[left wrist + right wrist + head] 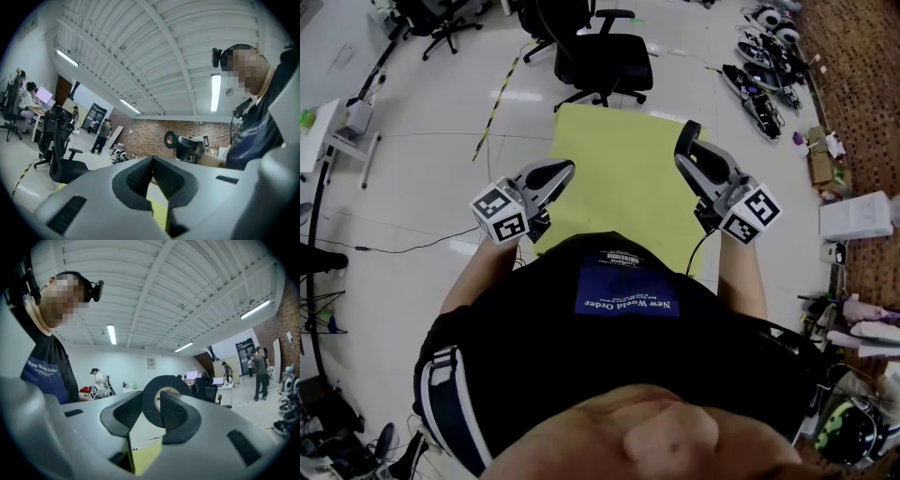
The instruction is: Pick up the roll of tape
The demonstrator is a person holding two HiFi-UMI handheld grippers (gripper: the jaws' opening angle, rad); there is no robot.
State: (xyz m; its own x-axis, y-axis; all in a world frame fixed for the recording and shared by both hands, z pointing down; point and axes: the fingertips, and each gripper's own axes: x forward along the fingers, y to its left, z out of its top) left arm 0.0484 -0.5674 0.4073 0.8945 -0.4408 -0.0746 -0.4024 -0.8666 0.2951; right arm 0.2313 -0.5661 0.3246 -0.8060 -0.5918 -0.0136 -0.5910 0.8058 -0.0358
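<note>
The black roll of tape stands on edge between the pads of my right gripper, which is shut on it. In the head view that gripper is held level at the right, above the floor, with the dark roll at its tip. From the left gripper view the roll shows across from me on the right gripper's jaws. My left gripper has its pads meeting at the tip with nothing between them. It hangs at the left of the head view, apart from the roll.
A yellow-green mat lies on the pale floor below both grippers. A black office chair stands beyond it. Gear and boxes line the right side by a brown carpet. People stand in the distance.
</note>
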